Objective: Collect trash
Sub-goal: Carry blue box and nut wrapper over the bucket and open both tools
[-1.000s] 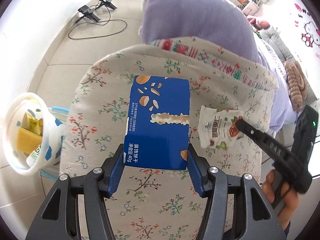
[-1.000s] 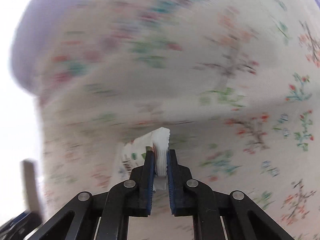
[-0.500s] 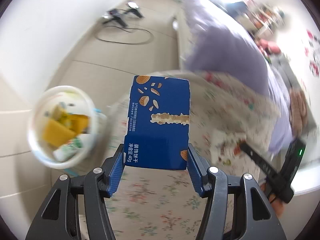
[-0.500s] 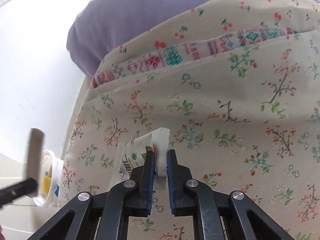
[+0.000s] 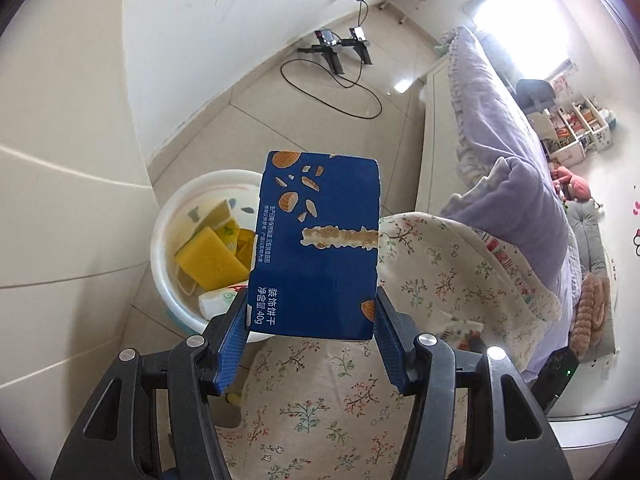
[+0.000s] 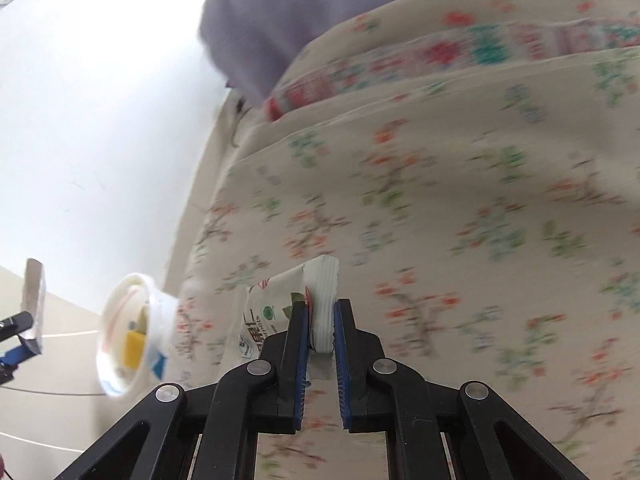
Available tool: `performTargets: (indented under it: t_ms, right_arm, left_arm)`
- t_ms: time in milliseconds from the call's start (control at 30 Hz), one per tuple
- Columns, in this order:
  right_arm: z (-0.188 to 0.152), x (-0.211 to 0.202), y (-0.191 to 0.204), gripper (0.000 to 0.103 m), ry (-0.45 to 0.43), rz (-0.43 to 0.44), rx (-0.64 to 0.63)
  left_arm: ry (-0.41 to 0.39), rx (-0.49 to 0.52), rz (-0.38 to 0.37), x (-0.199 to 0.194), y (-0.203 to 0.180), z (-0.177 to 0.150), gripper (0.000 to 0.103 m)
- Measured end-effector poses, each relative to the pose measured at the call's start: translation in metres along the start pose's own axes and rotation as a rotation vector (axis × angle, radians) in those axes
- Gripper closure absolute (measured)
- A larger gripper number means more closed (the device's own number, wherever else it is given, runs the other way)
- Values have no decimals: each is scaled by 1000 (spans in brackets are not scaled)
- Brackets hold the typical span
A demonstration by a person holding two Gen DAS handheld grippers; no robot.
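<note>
Left gripper (image 5: pixel 312 332) clamped on a blue box (image 5: pixel 316 244), held upright above the floral quilt (image 5: pixel 440 272), beside the white bin (image 5: pixel 168 232) on the floor. The bin holds yellow packaging (image 5: pixel 210 260). Right gripper (image 6: pixel 321 324) pinched on a white wrapper (image 6: pixel 280 312) over the same quilt, with the bin (image 6: pixel 116 312) to its left; this view is blurred.

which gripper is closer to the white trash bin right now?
Left. The left gripper, holding the blue biscuit box, hangs right beside the white round trash bin. The right gripper, pinching the white snack wrapper, is farther off over the floral quilt.
</note>
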State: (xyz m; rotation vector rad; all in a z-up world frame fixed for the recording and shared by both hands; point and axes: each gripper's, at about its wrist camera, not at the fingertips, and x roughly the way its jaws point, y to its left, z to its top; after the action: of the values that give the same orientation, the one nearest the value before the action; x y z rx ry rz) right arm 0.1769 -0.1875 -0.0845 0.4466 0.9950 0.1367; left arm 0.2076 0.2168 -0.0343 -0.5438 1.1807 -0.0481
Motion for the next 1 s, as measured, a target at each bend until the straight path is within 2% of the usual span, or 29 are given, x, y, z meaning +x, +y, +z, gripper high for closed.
performTargets:
  t_ms: [267,467,633,833,900,967,1000]
  right_arm:
    - [-17,43,74,92,33,105,-28]
    - [-28,90,136,92,62,193,-11]
    - [-37,129,181,91,85,177,-42]
    - [-31,168,206,87,76,137,-9]
    - [-33,181,211,74,123,91,-56]
    - [-38,182,206,72,123,74,-67]
    - [-38,177,201,66,115,79,-65]
  left_arm:
    - [-7,-56,4,-1,22,10,42]
    - [-12,-96,10,-2,40,17,42]
    - [-18,-96,24,-2,46,19,42]
    - [9,-99,48,10,49,23,42]
    - [25,-98,50,16,48,24,42]
    - [36,-92,64,22,47,25,42]
    - [44,-88,74,25,45,25,42]
